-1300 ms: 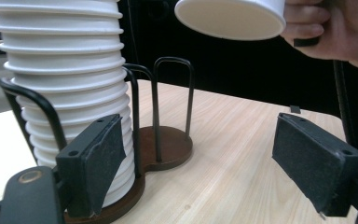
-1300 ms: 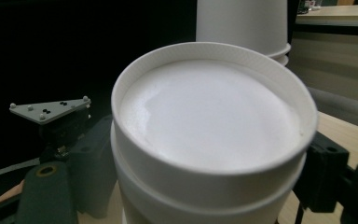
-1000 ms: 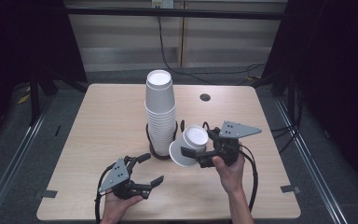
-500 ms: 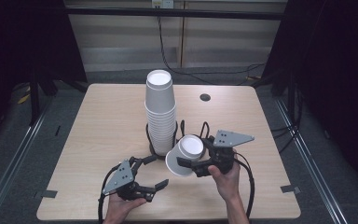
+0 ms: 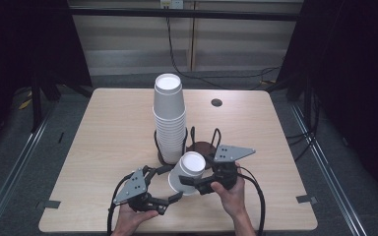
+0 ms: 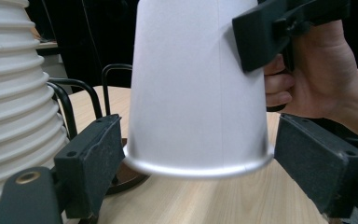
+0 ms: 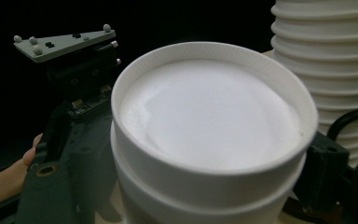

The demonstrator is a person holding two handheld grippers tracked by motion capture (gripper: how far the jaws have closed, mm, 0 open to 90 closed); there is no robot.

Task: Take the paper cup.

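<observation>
Fingers of the right gripper (image 5: 197, 183) were clamped on the side of a white paper cup (image 5: 185, 171), held upside down and tilted above the bench (image 5: 108, 128), just in front of the tall cup stack (image 5: 169, 118) in its wire holder (image 5: 192, 142). Around the cup's rim, the left gripper (image 5: 170, 184) had its fingers (image 6: 93, 163) spread apart, one on each side.

Right gripper (image 5: 195, 183) clamped, left gripper (image 5: 173, 183) seemingly spread
</observation>
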